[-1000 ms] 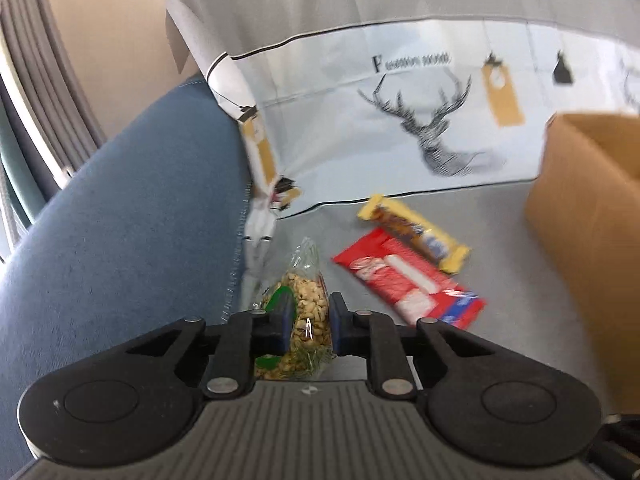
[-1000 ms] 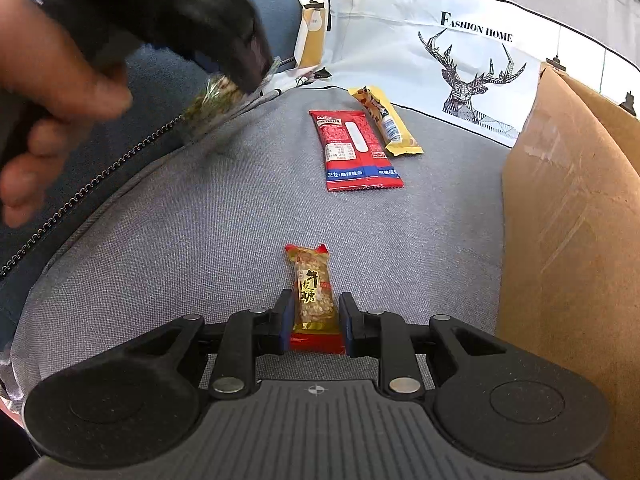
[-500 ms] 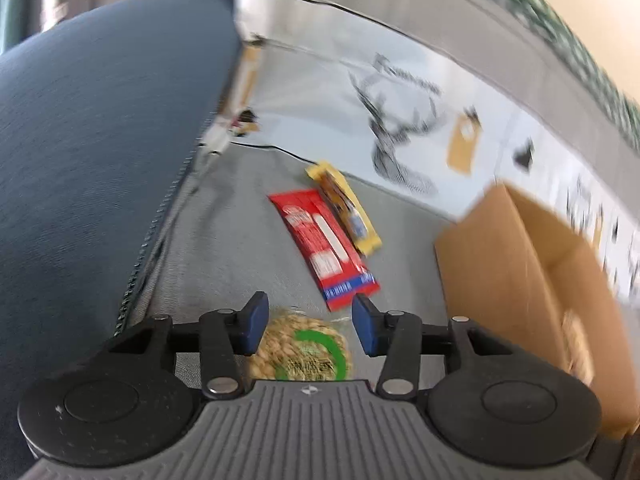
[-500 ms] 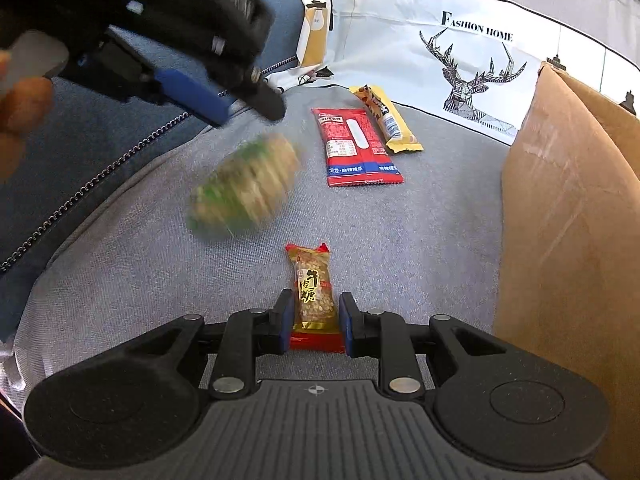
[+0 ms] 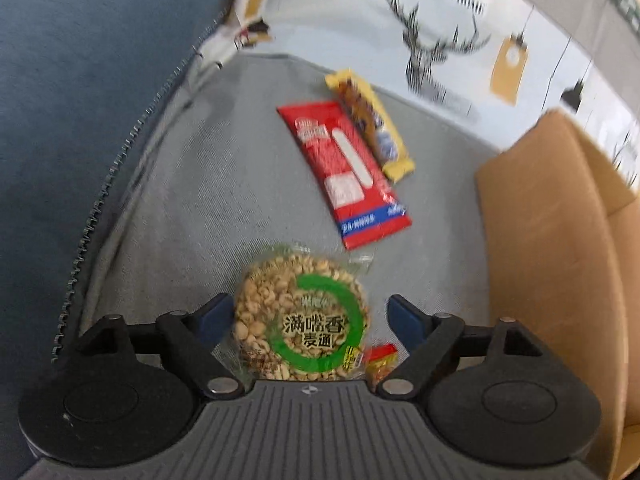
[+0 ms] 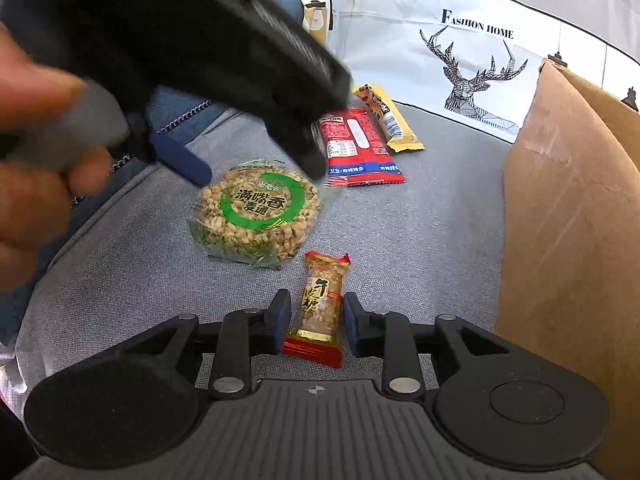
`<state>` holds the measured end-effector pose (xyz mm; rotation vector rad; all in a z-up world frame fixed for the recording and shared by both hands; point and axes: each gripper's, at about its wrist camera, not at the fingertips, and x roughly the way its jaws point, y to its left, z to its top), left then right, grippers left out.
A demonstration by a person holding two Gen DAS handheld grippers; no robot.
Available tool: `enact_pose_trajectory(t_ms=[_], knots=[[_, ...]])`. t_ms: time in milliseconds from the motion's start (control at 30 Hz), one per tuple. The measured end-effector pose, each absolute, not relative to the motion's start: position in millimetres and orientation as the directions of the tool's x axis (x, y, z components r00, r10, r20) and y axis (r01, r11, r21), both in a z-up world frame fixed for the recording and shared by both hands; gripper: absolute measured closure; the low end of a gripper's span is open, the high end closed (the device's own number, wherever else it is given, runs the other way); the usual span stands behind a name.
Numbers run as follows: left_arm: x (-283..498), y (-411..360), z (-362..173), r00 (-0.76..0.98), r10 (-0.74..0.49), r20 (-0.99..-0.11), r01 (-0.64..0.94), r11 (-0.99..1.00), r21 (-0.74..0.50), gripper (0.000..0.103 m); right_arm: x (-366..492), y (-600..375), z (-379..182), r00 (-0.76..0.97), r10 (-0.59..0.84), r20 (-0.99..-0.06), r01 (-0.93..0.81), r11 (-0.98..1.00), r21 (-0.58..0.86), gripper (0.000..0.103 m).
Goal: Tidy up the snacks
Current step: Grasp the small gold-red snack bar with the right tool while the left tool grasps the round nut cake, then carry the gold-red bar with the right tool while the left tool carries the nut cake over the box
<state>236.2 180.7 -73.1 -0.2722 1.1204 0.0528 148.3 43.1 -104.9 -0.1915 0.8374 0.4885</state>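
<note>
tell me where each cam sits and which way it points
Left wrist: on the left gripper, looking down at the round puffed-grain pack; open jaws show.
Right wrist: on the right gripper, facing the cardboard box; jaws flank the nougat candy; the person's left hand shows.
Shared: grain pack, red packet, yellow bar, box.

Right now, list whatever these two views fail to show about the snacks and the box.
- Inside of the brown cardboard box: hidden in both views by its near wall.
- Small red-ended nougat candy: left view shows only a corner, behind the left gripper; the right view shows it whole.
- Long red snack packet: upper left corner covered in right view by the left gripper's body.
- Yellow bar wrapper: print blurred in left view, too small in right view.
</note>
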Motion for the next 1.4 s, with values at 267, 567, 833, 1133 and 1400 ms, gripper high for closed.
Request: enact_pose_trajectory(t_ms=[267,567,833,1133,1400], knots=[[241,170,-92,0.388,-0.029,-0.921,-0.131,0.988,-0.086,0.007,148,42,-104,0.572,0.339,-0.747,-0.482,0.875,0.028,0.079],[238,178,-83,0.438,0.017,-0.899,-0.163,0.985,-0.06,0.018,149,42,-105,0.581,0.335,-0.742,-0.484,0.875,0.016,0.072],[237,190,-88,0.391,0.049,-0.919,-0.22,0.975,-0.041,0.018,147,38,-99,0.61,0.353,-0.709,-0.478,0.878,0.026,0.084],[240,188,-93,0.382,0.061,-0.922,-0.213,0.977,-0.024,0.018,153,39,-104,0.582,0.339,-0.739,-0.472,0.881,0.033,0.072],[241,184,-95,0.379,0.072,-0.923,-0.195,0.981,-0.004,0.017,153,39,-105,0.586,0.333,-0.738,-0.461,0.887,0.035,0.069]])
